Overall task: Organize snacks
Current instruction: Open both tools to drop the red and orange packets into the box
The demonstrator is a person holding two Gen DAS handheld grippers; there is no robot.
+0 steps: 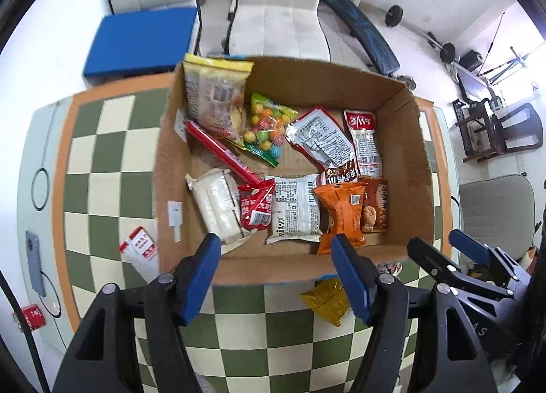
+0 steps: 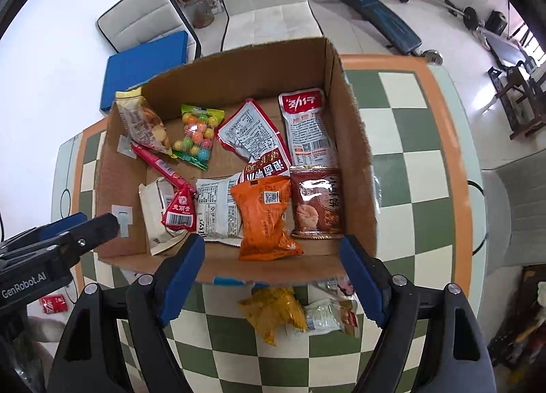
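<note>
A cardboard box (image 1: 402, 167) sits on the checkered surface (image 1: 102, 195) and holds most of the snacks. Along its near side lie a white packet (image 1: 220, 208), a small red packet (image 1: 256, 208), a white-and-grey packet (image 1: 296, 210), an orange packet (image 2: 264, 215) and a brown biscuit packet (image 2: 319, 203). Farther back are a bag of coloured candy balls (image 1: 266, 126), a long red stick (image 1: 221, 150), a yellow-topped bag (image 1: 215, 99) leaning against the left wall, and two red-and-white pouches (image 2: 307, 126).

Outside the box, a yellow packet (image 2: 271, 312) and a pale packet (image 2: 326, 316) lie on the surface just before the near wall.

The left gripper (image 1: 274, 277) hangs wide open at the box's near wall, holding nothing. The right gripper (image 2: 273, 280) is also spread wide and empty, above the yellow packet.
</note>
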